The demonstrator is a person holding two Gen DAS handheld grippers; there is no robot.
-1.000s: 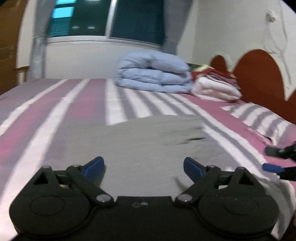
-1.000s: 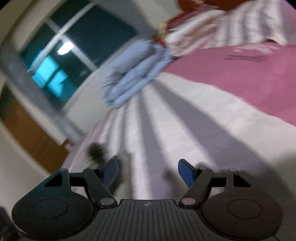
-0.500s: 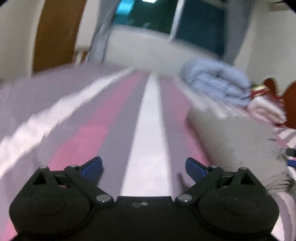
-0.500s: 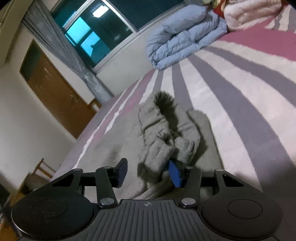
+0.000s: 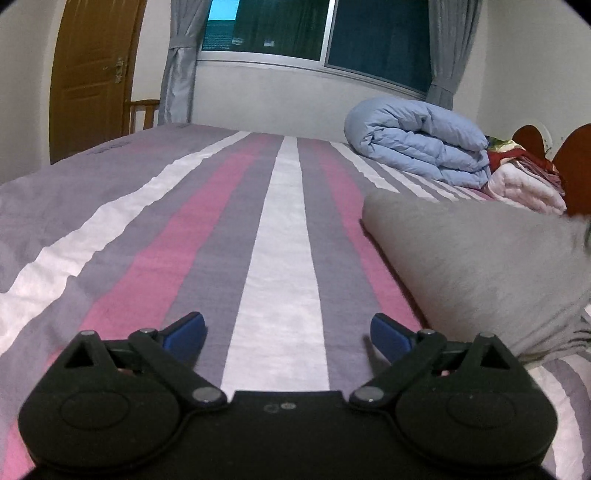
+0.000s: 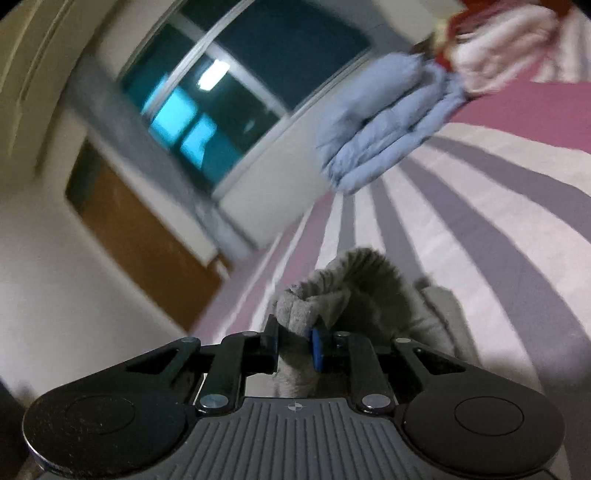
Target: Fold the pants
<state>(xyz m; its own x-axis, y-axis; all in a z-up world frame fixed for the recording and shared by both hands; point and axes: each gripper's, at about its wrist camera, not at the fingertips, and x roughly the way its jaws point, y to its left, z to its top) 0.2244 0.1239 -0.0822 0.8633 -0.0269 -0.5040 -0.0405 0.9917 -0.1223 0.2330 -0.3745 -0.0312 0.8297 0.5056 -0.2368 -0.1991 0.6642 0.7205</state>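
The grey pants [image 5: 480,258] lie on the striped bed, to the right of my left gripper [image 5: 288,332]. The left gripper is open and empty, low over the bare striped sheet, with the pants' edge just beside its right finger. In the right wrist view my right gripper [image 6: 295,343] is shut on a bunched ribbed end of the grey pants [image 6: 354,288] and holds it raised off the bed. The rest of the pants trails down behind the fold.
A folded blue duvet [image 5: 417,142] and pink and red blankets [image 5: 524,184] sit at the bed's far right by a red headboard [image 5: 576,166]. A window [image 5: 314,29], curtains, wooden door [image 5: 92,74] and a chair [image 5: 142,114] stand beyond the bed.
My right gripper closed on the bunched pants end and lifted it, tilting. My left gripper swung left off the pants to the bare sheet and stayed open.
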